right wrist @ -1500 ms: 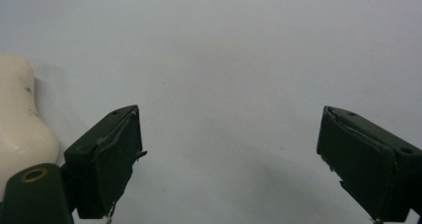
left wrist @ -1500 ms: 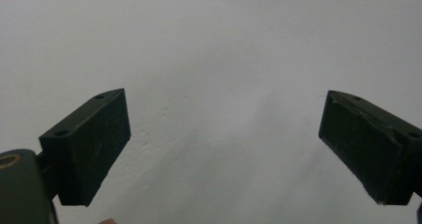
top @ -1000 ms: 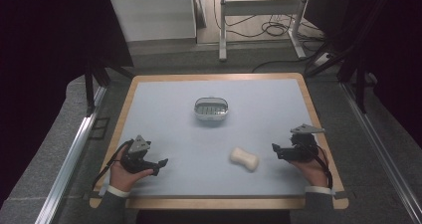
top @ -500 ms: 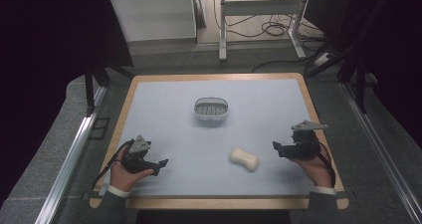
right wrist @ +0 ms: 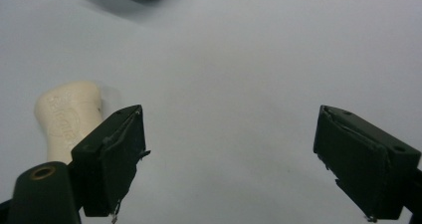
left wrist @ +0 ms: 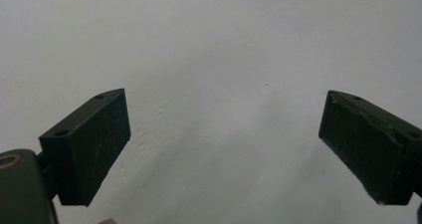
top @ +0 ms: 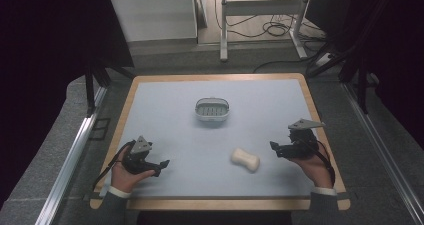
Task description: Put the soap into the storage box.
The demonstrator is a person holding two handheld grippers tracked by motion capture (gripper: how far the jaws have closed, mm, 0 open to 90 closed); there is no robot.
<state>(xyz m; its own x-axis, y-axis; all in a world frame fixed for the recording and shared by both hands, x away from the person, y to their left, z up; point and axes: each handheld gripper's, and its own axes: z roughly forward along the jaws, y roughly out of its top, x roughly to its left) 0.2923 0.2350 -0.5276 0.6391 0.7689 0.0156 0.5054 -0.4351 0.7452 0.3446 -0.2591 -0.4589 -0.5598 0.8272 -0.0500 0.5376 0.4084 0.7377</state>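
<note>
**Nothing gripped yet, soap bar waits on the mat**

Both tools sit nearest the person: the left gripper (top: 161, 163), well to the left of the soap bar (top: 245, 159), jaws apart over bare mat; the right gripper (top: 274, 147), just right of the bar, jaws wide but just starting to close, nothing between them. Pick-up looks undone. Beyond the bar, the soap dish (top: 211, 109) stands empty. Embossed writing marks the bar, too blurred to read
</note>
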